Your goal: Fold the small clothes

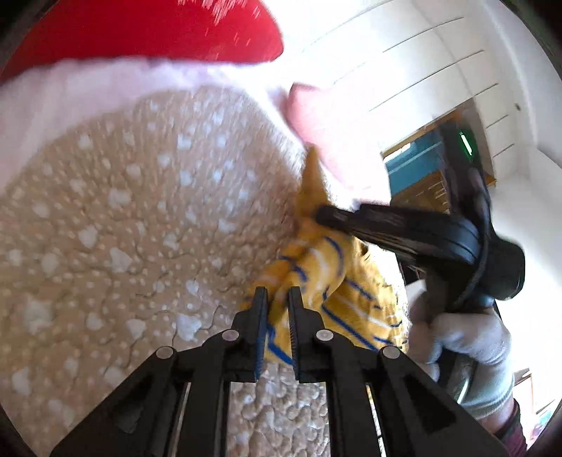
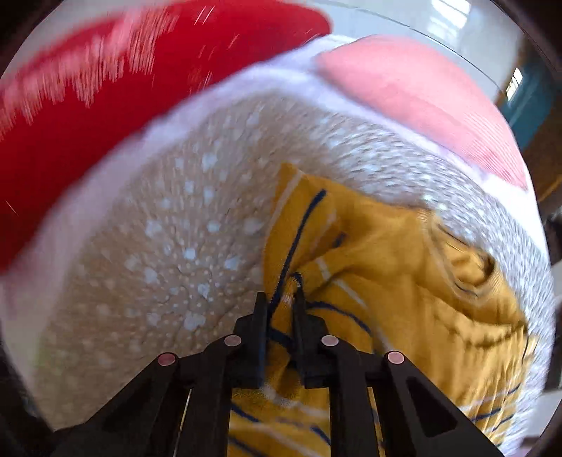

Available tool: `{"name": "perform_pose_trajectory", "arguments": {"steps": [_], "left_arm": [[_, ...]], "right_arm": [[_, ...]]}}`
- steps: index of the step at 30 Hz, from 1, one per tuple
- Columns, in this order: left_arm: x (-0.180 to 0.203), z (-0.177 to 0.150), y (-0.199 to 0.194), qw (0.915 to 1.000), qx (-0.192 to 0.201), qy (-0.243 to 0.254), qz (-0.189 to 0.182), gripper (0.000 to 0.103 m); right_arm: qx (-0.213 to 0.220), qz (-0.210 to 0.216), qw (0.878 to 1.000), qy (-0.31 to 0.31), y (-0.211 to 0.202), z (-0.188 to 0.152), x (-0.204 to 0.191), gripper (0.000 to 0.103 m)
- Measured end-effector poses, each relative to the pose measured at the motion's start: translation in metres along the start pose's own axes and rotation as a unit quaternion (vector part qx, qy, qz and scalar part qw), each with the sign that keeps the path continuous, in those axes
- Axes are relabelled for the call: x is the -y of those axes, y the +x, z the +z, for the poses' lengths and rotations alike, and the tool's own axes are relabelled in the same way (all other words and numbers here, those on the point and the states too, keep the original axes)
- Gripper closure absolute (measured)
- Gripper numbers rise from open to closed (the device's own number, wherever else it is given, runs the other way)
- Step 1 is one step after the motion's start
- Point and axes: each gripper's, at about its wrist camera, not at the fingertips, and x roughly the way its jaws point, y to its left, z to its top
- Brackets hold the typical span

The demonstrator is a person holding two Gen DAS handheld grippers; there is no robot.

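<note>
My left gripper (image 1: pixel 277 293) has its fingers pinched on a bunched edge of the yellow garment (image 1: pixel 337 281), with a fold of the cloth squeezed up between the blue-lined pads. In its own view my right gripper (image 2: pixel 279 298) is clamped the same way on another gathered ridge of the garment (image 2: pixel 404 267), the striped fabric puckering where the fingers bite it. Both pictures are smeared with motion blur, so fine detail is soft.

The garment is mustard yellow with thin blue and white stripes. It lies crumpled on the tan blanket (image 1: pixel 140 211), which has white flecks and covers the surface under everything. From the right wrist view most of the garment spreads toward the blanket's right edge, and a ribbed opening (image 2: pixel 467 267), perhaps the neck, sits near that edge.

In the left wrist view the right gripper (image 1: pixel 321 214) comes in from the right, its tip down in the yellow cloth, held by a hand in a pale grey glove (image 1: pixel 467 337).

Beyond the blanket's far edge lie a red cloth (image 1: pixel 140 31) and a pink cloth (image 1: pixel 326 126), the red at the far left, the pink at the far right.
</note>
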Motion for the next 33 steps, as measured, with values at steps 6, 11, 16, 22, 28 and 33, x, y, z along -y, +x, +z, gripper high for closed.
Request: {"name": "perform_pose_trajectory", "arguments": {"steps": [6, 11, 16, 22, 28, 33], "left_arm": [[0.037, -0.033, -0.009, 0.9981, -0.009, 0.055, 0.025, 0.093], [0.088, -0.070, 0.019, 0.9861, -0.066, 0.139, 0.061, 0.093], [0.132, -0.097, 0.047, 0.9726, -0.108, 0.194, 0.069, 0.093], [0.167, -0.120, 0.084, 0.9565, -0.140, 0.241, 0.087, 0.089], [0.172, -0.127, 0.105, 0.9503, -0.163, 0.238, 0.118, 0.089], [0.178, -0.129, 0.099, 0.9478, -0.164, 0.241, 0.129, 0.089]], "right_arm": [[0.072, 0.038, 0.993, 0.088, -0.074, -0.034, 0.116, 0.090], [0.098, 0.046, 0.976, 0.190, -0.095, -0.085, 0.233, 0.090], [0.107, 0.048, 0.955, 0.271, -0.094, -0.137, 0.317, 0.091], [0.090, 0.032, 0.947, 0.306, -0.072, -0.174, 0.362, 0.091], [0.057, 0.011, 0.959, 0.278, -0.059, -0.192, 0.360, 0.092], [0.042, 0.014, 0.958, 0.283, -0.051, -0.218, 0.374, 0.096]]}}
